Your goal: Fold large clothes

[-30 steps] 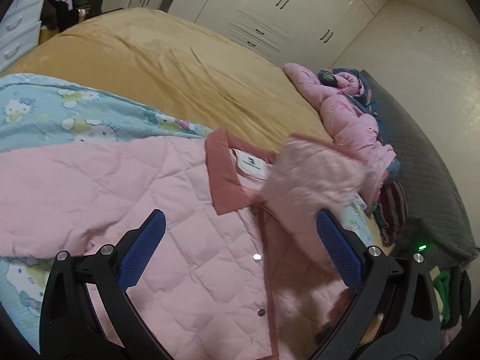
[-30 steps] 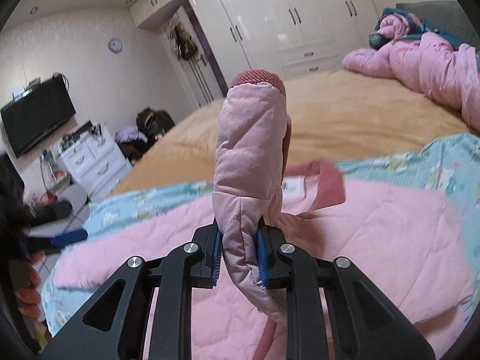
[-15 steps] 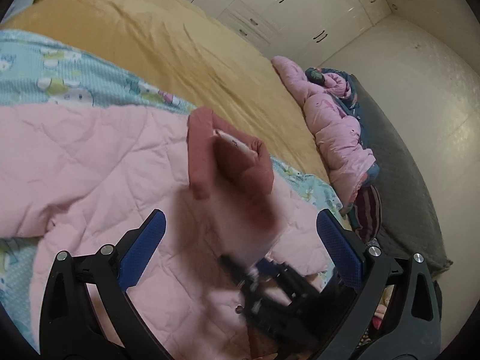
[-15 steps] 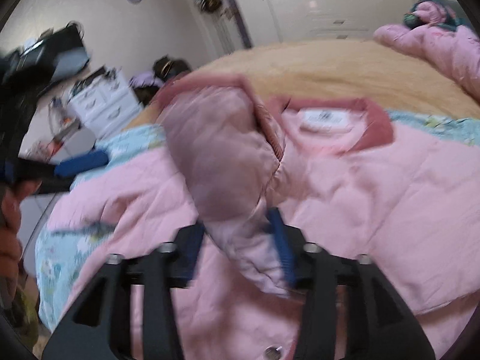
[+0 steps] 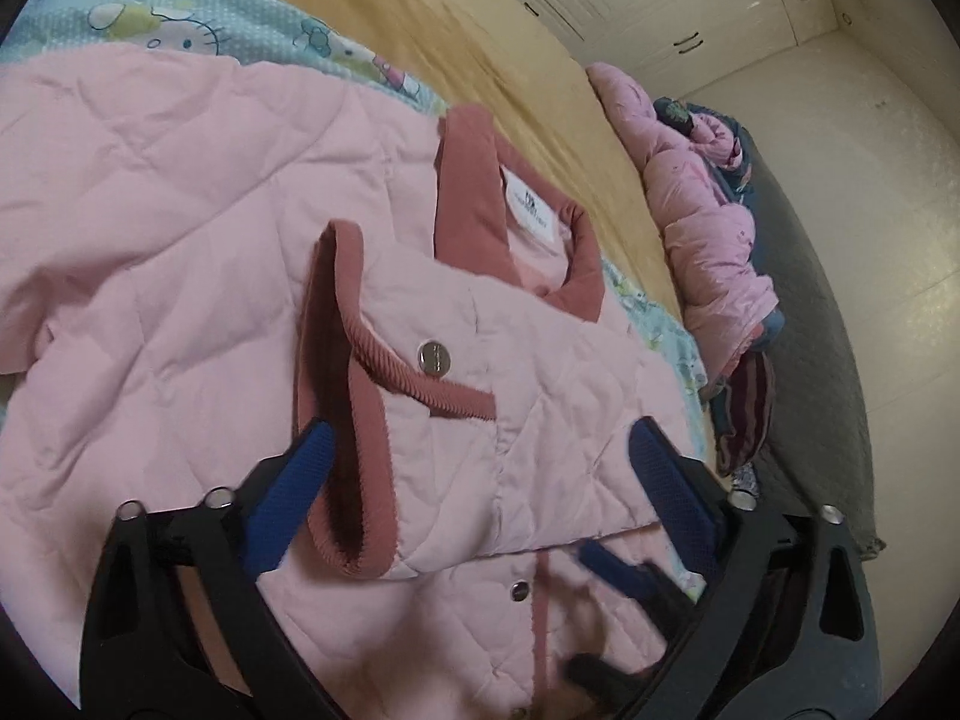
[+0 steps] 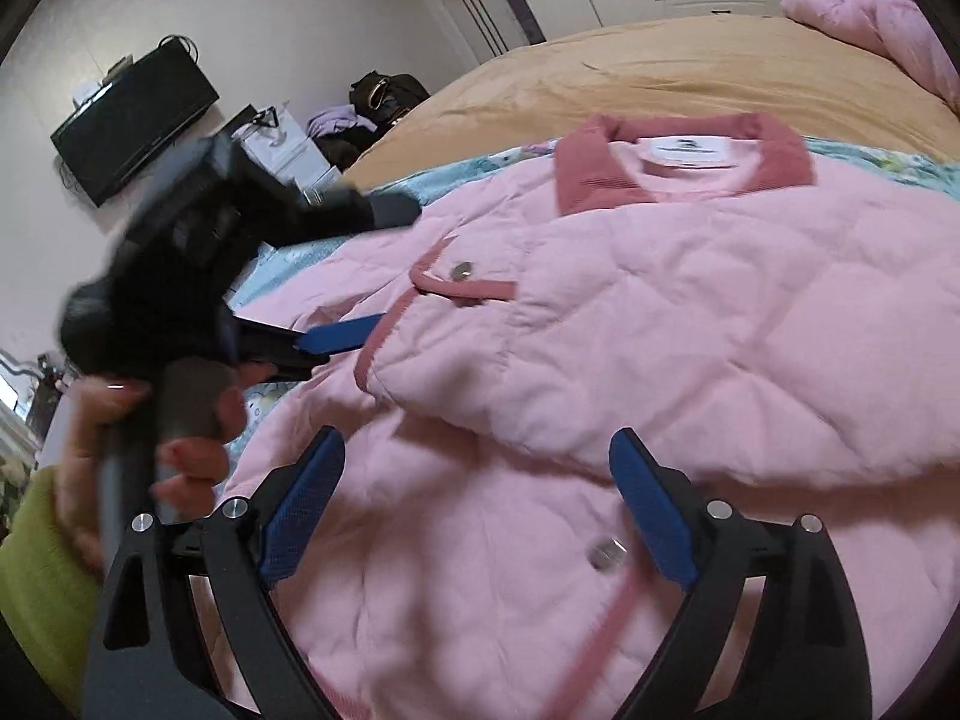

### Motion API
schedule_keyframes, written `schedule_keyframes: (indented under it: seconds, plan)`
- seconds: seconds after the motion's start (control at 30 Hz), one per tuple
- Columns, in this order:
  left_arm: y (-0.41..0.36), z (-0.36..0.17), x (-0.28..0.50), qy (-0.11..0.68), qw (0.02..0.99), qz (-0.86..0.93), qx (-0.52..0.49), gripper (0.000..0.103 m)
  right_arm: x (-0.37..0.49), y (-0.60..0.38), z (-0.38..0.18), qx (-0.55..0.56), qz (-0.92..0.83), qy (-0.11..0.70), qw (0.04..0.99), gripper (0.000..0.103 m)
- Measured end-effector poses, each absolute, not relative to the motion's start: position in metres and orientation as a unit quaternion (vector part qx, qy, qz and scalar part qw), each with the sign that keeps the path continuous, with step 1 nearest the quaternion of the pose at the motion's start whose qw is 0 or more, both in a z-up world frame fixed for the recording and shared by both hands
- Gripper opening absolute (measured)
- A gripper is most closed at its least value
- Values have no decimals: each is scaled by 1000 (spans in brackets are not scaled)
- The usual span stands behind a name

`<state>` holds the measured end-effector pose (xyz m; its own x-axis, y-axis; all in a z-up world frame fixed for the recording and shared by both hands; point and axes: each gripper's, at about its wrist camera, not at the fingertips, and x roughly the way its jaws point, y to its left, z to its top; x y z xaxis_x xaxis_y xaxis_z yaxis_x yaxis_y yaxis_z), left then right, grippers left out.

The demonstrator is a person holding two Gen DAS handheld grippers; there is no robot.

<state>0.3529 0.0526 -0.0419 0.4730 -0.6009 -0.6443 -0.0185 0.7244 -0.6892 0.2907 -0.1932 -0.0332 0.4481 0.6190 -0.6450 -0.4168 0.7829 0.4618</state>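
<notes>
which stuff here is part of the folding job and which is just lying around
Part of the job:
- pink quilted jacket, its sleeve laid across the front
- left claw, closing, cuff between its fingers
- right claw, opening, nothing gripped

Lying about:
- cartoon-print sheet
- tan bedspread
- pink puffer coat
- TV
- bags by the wardrobe

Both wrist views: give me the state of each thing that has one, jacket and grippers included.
Pink jacket: spread flat on the bed, front up.
Sleeve: folded across the chest, cuff lying free.
Collar: flat, label showing.
Left gripper: jaws closing, the cuff between them, pads not pressing.
Right gripper: jaws opening, nothing gripped.
Wardrobe doors: closed.
Puffy pink coat: crumpled at the bed's far side.
</notes>
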Motion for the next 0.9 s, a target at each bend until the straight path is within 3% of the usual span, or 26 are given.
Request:
schedule_keyframes:
  seconds: [0.07, 0.1, 0.13, 0.17, 0.3, 0.37, 0.43, 0.53, 0.9]
  plan:
    - [44, -44, 352, 488, 802, -174, -295, 53, 286, -217, -28, 125, 289, 423, 850, 89]
    - [41, -46, 353, 493, 805, -168, -283, 47, 284, -227, -26, 130, 279, 421, 853, 89]
    - [36, -48, 354, 504, 810, -149, -259, 28, 282, -237, -24, 134, 270, 420, 856, 89]
    - [32, -49, 354, 513, 815, -129, -237, 3, 280, -251, -21, 135, 257, 420, 860, 89]
    - [31, -23, 349, 483, 839, -127, -216, 1, 269, -311, -12, 136, 186, 406, 884, 85]
    - [32, 12, 345, 444, 865, -133, -194, 1, 268, -338, -9, 143, 152, 399, 893, 78]
    - [32, 45, 340, 402, 892, -127, -166, 1, 271, -366, -3, 156, 120, 387, 901, 62]
    - [33, 77, 333, 354, 921, -105, -124, 2, 284, -386, 2, 176, 89, 367, 909, 60]
    - [53, -6, 355, 433, 894, -45, -103, 2, 361, -345, -19, 99, 66, 400, 909, 59]
